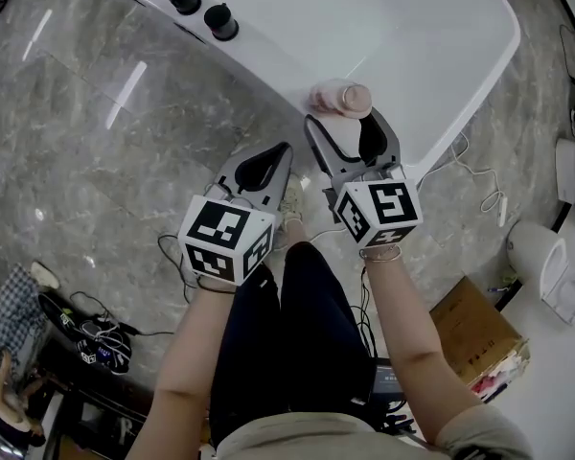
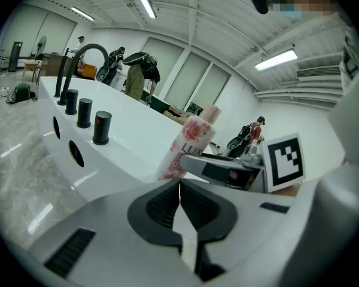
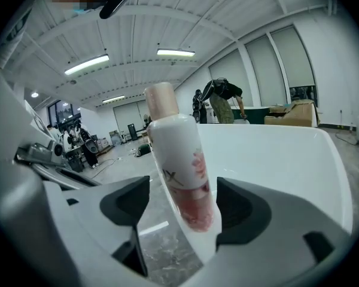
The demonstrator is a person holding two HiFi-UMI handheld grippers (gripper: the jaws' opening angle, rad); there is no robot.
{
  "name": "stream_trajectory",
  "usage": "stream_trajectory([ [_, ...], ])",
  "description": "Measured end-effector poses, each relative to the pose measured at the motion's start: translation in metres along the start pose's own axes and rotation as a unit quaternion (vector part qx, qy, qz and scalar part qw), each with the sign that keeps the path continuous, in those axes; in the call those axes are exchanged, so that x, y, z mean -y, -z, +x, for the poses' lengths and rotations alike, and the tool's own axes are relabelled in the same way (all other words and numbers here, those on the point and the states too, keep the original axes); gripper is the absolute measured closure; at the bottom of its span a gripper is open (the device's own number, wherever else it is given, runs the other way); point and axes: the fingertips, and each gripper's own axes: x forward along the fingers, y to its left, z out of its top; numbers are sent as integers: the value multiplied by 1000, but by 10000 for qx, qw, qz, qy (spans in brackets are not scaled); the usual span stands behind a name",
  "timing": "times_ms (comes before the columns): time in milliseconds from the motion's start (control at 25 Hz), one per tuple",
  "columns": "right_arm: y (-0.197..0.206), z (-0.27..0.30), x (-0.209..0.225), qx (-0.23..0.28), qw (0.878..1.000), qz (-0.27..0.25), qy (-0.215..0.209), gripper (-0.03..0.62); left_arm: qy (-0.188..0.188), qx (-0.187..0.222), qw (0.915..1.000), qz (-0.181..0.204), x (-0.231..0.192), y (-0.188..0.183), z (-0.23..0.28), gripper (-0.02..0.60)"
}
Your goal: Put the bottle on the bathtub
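The bottle (image 1: pixel 340 97) stands upright on the bathtub (image 1: pixel 268 60) rim, between the right gripper's (image 1: pixel 346 123) wide-open jaws; the left gripper (image 1: pixel 284 153) is closed and empty.

white bottle (image 3: pixel 179 160) with pink flowers, white bathtub (image 1: pixel 431 36), grey marbled floor (image 1: pixel 77 142).

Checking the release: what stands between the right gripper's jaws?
The bottle, standing on the bathtub, between open jaws; the right gripper view shows it.

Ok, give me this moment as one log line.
bottle: standing on bathtub rim | right gripper: fingers open, bottle between them, ungripped | left gripper: fingers shut, empty | step: placement looks done
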Motion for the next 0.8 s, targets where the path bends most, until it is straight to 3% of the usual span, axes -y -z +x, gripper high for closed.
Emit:
stream_trajectory([
  [280,-11,-40,-14,120,9988,472,36,293,137,9,9997,177,17,1,-33,574],
  [440,-35,-70,-34,355,9982,446,-186,352,29,134,9995,294,21,-13,-63,574],
  [640,-72,-117,-51,706,9958,542,-205,365,146,296,9990,303,50,-33,-98,574],
  [800,-104,-151,-65,1156,9896,780,-358,452,266,451,9980,367,77,-52,-122,574],
])
